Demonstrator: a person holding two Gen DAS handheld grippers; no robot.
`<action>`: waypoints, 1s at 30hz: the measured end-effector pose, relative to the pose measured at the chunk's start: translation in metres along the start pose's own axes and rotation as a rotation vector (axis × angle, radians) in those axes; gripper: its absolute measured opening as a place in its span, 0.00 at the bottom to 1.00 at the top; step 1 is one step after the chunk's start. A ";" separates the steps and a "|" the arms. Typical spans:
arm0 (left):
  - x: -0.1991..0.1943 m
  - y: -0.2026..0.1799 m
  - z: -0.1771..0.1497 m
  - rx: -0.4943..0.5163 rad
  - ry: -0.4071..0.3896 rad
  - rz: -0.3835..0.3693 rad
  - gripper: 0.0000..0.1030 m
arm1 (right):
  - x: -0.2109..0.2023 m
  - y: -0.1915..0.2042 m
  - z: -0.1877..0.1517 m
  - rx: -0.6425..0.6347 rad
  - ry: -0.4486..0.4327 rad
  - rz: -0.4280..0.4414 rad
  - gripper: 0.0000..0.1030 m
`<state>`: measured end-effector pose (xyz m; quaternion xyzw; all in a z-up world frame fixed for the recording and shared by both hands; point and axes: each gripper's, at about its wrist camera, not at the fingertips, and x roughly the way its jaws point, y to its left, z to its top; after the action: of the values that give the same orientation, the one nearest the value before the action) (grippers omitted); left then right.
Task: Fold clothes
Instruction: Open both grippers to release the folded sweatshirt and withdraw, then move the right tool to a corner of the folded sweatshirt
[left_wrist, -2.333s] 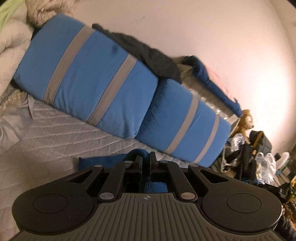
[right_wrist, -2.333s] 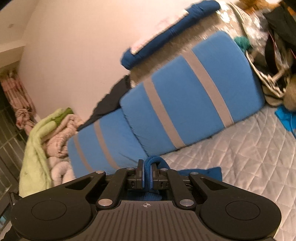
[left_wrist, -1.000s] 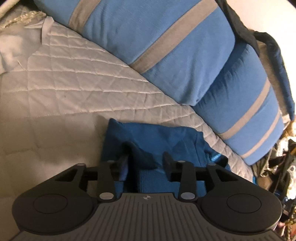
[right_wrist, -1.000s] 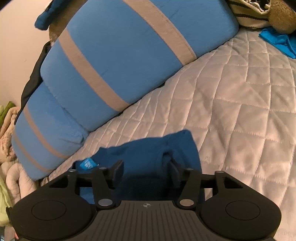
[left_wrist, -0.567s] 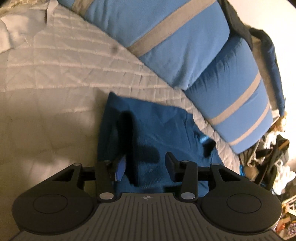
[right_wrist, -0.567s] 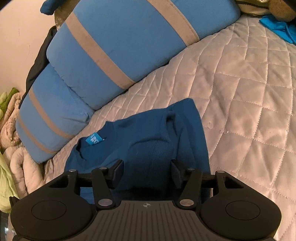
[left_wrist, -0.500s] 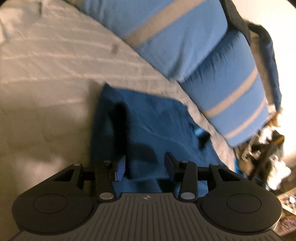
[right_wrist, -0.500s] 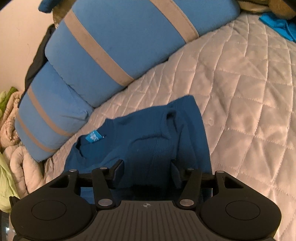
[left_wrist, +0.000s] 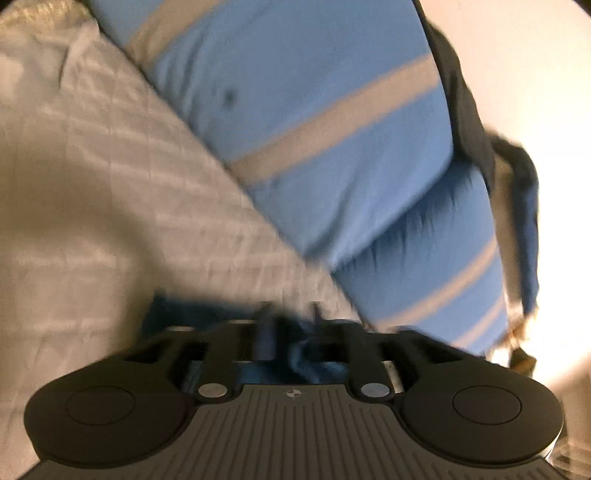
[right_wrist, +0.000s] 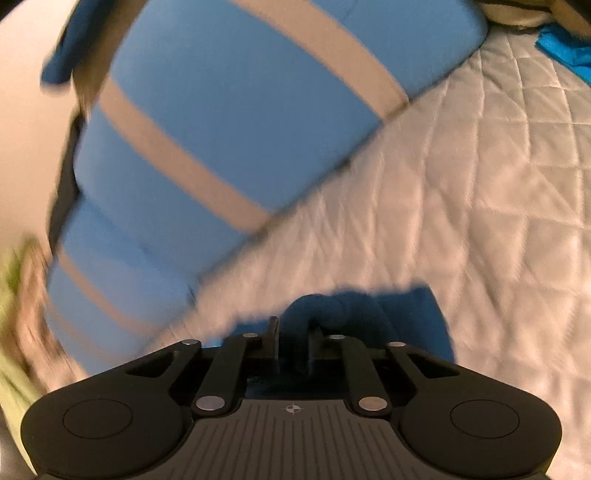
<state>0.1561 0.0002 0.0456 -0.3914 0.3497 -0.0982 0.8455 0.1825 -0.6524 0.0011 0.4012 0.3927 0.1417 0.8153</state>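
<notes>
A dark blue knit garment lies on the quilted bed; it also shows in the right wrist view. My left gripper has its fingers drawn close with a bunched fold of the blue fabric between them. My right gripper also stands nearly closed with a hump of the blue fabric between its fingers. Most of the garment is hidden under the gripper bodies. Both views are blurred by motion.
Two light blue cushions with grey stripes lean along the wall behind the garment. A dark cloth hangs over them. The grey quilted bedspread stretches to the right, with a turquoise cloth at its far corner.
Both grippers were open over the flat garment; now both have closed on bunched fabric. The views have swung up toward the cushions, with motion blur.
</notes>
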 end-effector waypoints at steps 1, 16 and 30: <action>-0.002 -0.005 -0.002 0.028 -0.014 0.032 0.62 | -0.001 0.004 0.001 -0.020 -0.039 -0.014 0.72; -0.068 -0.054 -0.101 0.624 -0.032 0.353 0.62 | -0.052 0.053 -0.071 -0.668 -0.116 -0.401 1.00; -0.157 -0.054 -0.153 0.652 0.018 0.381 0.63 | -0.089 0.007 -0.127 -0.607 -0.080 -0.441 1.00</action>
<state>-0.0559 -0.0577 0.0974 -0.0289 0.3742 -0.0487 0.9256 0.0293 -0.6281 0.0067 0.0524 0.3779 0.0567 0.9226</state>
